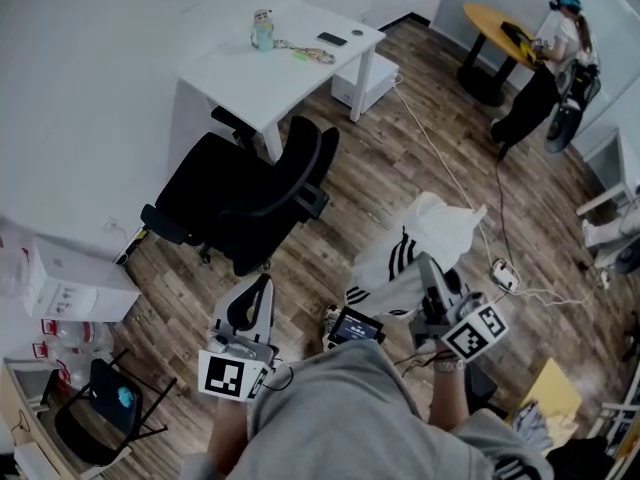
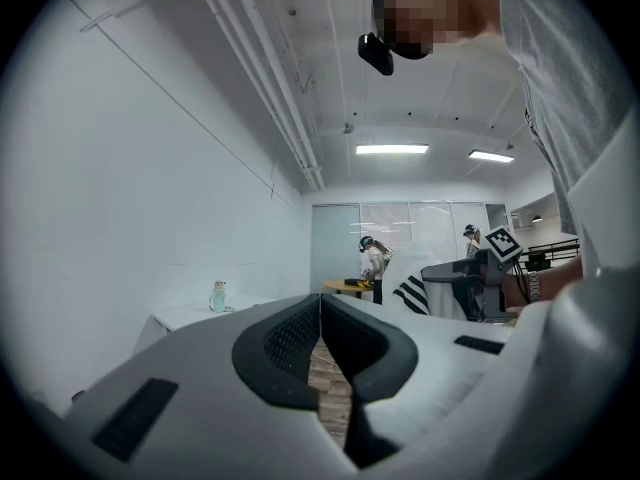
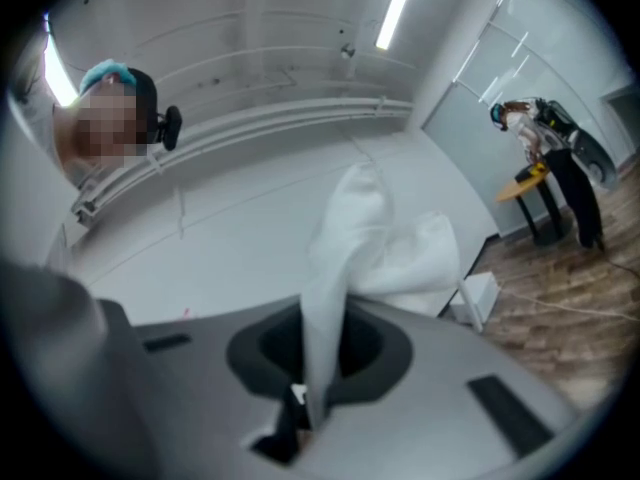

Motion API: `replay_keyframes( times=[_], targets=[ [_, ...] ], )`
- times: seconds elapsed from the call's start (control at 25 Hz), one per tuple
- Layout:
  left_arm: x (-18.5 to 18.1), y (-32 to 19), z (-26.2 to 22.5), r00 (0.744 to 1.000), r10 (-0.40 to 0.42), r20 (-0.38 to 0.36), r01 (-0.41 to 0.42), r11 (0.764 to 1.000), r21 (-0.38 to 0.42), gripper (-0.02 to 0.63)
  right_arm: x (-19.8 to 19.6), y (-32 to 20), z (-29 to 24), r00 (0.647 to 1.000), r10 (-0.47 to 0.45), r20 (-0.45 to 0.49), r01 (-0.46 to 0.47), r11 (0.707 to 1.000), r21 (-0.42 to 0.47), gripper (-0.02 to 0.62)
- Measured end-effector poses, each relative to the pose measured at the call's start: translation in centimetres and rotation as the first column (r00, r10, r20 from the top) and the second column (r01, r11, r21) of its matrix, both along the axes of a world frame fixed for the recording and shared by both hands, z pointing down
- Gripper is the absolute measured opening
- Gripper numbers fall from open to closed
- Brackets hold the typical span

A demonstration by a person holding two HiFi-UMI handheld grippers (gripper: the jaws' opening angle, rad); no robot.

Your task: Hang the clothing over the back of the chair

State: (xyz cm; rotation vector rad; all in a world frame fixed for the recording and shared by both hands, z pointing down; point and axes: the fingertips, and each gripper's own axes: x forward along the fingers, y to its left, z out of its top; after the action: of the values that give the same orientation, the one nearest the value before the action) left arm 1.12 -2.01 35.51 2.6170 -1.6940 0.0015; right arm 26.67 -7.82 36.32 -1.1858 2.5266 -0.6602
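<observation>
The clothing [image 1: 430, 230] is a white garment with black stripes, and it hangs bunched from my right gripper [image 1: 426, 265] over the wood floor. In the right gripper view the jaws are shut on a fold of the white cloth [image 3: 340, 268], which rises out of my right gripper [image 3: 318, 368]. The black office chair [image 1: 250, 198] stands to the left of the garment, apart from it, its back toward the white desk [image 1: 230, 73]. My left gripper [image 1: 260, 286] is level below the chair, shut and holding nothing; my left gripper [image 2: 320, 328] shows its pads meeting at the tips.
A bottle [image 1: 262, 30] and a phone [image 1: 331, 38] are on the desk. White boxes [image 1: 70, 283] and a small black folding chair [image 1: 100, 408] are at the left. Cables [image 1: 500, 258] cross the floor at the right. Another person [image 1: 555, 58] stands by a yellow round table [image 1: 495, 23].
</observation>
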Motion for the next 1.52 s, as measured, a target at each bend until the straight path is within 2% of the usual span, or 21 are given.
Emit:
replay_keyframes(
  times=[0.44,0.8,0.96,1.52],
  targets=[
    [1.1,-5.1,-0.5,0.997,-0.075,-0.004,0.076,0.997,0.034,0.037,0.1,-6.0,-0.4,0.994,-0.106,-0.004,0.106,0.994,0.018,0.040],
    [0.2,-6.6,-0.6,0.995,-0.096,-0.016,0.096,0.994,0.044,0.037,-1.9,-8.0,-1.0,0.985,-0.161,-0.065,0.164,0.985,0.045,0.040],
    [-0.8,-7.6,-0.6,0.996,-0.086,-0.026,0.087,0.995,0.056,0.037,-3.1,-8.6,-1.4,0.982,-0.170,-0.080,0.175,0.983,0.057,0.040],
    [-5.7,-11.3,-1.3,0.998,0.032,-0.057,-0.030,0.998,0.049,0.037,-7.1,-9.9,-4.3,0.989,-0.080,-0.123,0.093,0.991,0.096,0.040]
  ],
)
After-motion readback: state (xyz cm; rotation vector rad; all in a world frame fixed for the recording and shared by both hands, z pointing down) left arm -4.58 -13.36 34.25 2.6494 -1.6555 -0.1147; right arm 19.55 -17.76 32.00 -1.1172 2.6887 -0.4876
